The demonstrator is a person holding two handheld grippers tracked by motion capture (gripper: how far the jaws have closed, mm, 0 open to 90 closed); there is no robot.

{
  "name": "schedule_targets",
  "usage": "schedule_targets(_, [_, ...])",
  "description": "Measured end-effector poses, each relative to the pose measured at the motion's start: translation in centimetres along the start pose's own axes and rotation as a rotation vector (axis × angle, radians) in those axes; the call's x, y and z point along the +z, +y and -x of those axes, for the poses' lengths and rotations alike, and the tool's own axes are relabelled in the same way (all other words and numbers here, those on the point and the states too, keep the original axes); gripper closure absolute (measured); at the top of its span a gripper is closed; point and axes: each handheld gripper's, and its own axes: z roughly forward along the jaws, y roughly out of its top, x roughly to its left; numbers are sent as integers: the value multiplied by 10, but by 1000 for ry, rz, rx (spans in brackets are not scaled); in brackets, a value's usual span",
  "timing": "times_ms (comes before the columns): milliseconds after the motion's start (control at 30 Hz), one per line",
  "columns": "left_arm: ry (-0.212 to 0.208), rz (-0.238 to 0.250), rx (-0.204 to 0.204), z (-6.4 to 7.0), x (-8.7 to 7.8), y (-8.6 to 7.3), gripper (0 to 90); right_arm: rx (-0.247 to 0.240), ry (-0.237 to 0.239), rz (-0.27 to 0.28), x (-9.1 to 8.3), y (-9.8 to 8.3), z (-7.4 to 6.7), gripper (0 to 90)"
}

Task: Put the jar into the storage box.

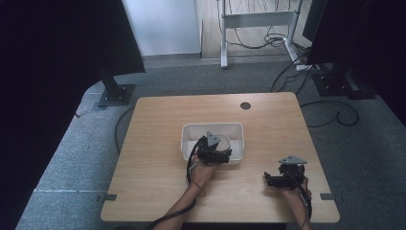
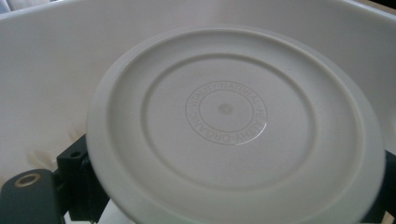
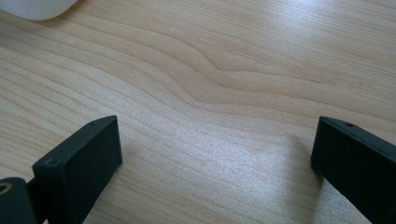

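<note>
My right gripper (image 1: 280,178) rests low over the bare table (image 1: 158,120), jaws spread wide. Farther in, my left gripper (image 1: 216,152) sits in the white bin (image 1: 210,128), jaws pinching a round white lid (image 2: 233,123).

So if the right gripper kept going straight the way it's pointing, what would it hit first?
Probably the bare wooden table. The right gripper is open with nothing between its fingers, angled down at the wood. A white bin corner sits far off to one side, seemingly out of line.
</note>
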Motion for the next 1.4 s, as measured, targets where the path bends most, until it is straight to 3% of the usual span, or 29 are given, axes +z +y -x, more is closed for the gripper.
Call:
schedule_targets(267, [-33, -38, -16, -4, 0, 4, 83, -1, 1, 0, 0, 0, 0, 13])
schedule_targets(533, [-47, -12, -29, -6, -6, 5, 37, 0, 1, 0, 0, 0, 0, 13])
schedule_targets(1400, [-82, 19, 32, -10, -30, 4, 44, 0, 1, 0, 0, 0, 0, 13])
